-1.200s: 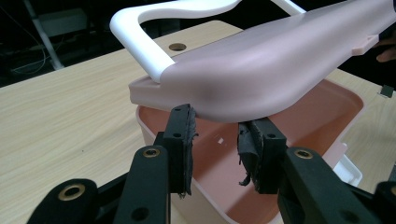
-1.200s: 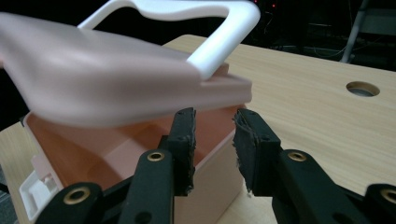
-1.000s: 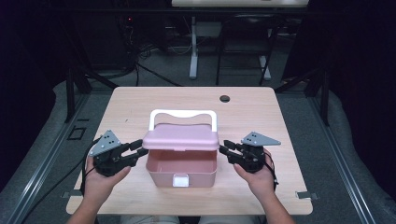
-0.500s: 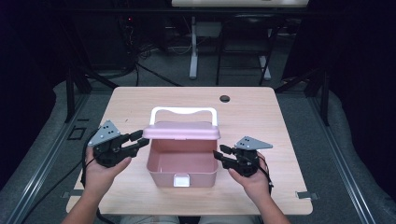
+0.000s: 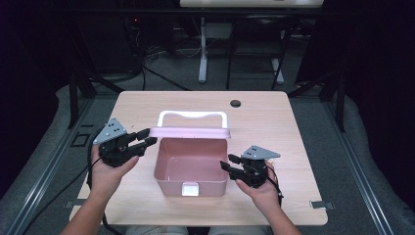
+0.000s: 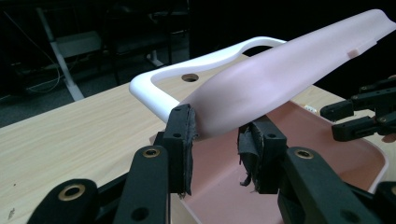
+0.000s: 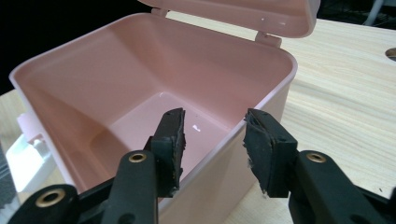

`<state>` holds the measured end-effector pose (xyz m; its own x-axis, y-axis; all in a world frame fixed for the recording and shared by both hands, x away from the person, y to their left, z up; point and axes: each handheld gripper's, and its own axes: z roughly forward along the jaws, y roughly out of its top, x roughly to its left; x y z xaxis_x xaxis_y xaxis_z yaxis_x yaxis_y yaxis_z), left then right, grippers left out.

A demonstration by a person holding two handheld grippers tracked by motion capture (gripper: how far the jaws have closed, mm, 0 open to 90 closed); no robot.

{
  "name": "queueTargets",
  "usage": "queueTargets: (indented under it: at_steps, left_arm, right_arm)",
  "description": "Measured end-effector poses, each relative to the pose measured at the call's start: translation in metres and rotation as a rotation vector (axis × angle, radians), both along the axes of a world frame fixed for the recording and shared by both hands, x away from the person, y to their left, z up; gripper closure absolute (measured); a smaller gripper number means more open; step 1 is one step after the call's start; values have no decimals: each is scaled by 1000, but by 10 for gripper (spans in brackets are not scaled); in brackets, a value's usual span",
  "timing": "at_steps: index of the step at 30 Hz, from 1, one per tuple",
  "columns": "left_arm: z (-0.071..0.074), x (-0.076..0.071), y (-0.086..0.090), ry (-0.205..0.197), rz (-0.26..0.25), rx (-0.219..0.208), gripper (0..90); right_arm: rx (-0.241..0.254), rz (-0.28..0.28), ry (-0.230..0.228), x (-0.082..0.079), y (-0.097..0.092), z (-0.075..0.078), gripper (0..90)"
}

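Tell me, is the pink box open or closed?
Open. The pink box has its lid swung up at the back, its corner between the left gripper's jaws, and the bare inside shows.

A pink box stands open on the wooden table.

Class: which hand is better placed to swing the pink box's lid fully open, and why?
Left: its tongs already straddle the lid corner. The right tongs stand open at the box wall, away from the lid.
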<state>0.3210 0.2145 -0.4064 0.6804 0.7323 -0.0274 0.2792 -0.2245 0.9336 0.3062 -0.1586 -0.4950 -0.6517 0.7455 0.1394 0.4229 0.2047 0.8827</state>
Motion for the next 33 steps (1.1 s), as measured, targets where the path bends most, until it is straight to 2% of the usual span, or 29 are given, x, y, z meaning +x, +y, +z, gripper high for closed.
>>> queueTargets:
  at_steps: [7, 33]
  left_arm:
    - [3, 3, -2, -13, 13, -3, 661]
    - [10, 12, -3, -2, 23, -2, 670]
  right_arm:
    - [-6, -7, 4, 0, 0, -2, 573]
    - [-5, 0, 0, 1, -2, -2, 601]
